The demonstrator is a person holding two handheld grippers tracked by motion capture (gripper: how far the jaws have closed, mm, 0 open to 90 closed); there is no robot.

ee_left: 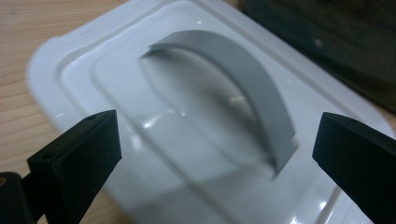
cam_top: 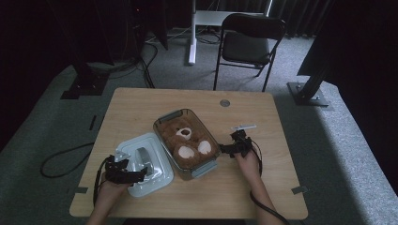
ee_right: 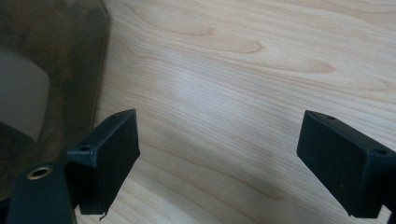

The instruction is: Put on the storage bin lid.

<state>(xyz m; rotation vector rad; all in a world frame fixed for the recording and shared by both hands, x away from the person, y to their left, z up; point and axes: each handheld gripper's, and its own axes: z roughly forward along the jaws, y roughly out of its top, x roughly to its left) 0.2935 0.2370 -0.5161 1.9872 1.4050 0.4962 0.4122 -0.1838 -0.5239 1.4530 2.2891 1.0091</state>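
A clear box [cam_top: 165, 121] in the middle of the table holds a brown teddy bear [cam_top: 187, 141]. Its pale lid [cam_top: 157, 180] with a grey arched handle [cam_top: 141, 156] lies flat on the table to the box's left. My left gripper [cam_top: 141, 174] hovers over the lid's near part, open; in the left gripper view the handle [ee_left: 252, 88] sits between and beyond the black jaws [ee_left: 217, 154]. My right gripper [cam_top: 224, 149] is open just right of the box, over bare wood [ee_right: 219, 154], with the box's wall [ee_right: 70, 74] at the left jaw's side.
The wooden table [cam_top: 263, 187] has a round grommet [cam_top: 225, 102] at the back and a small white object [cam_top: 244, 127] right of the box. A black folding chair [cam_top: 248, 44] stands beyond the table. Cables lie on the carpet at the left.
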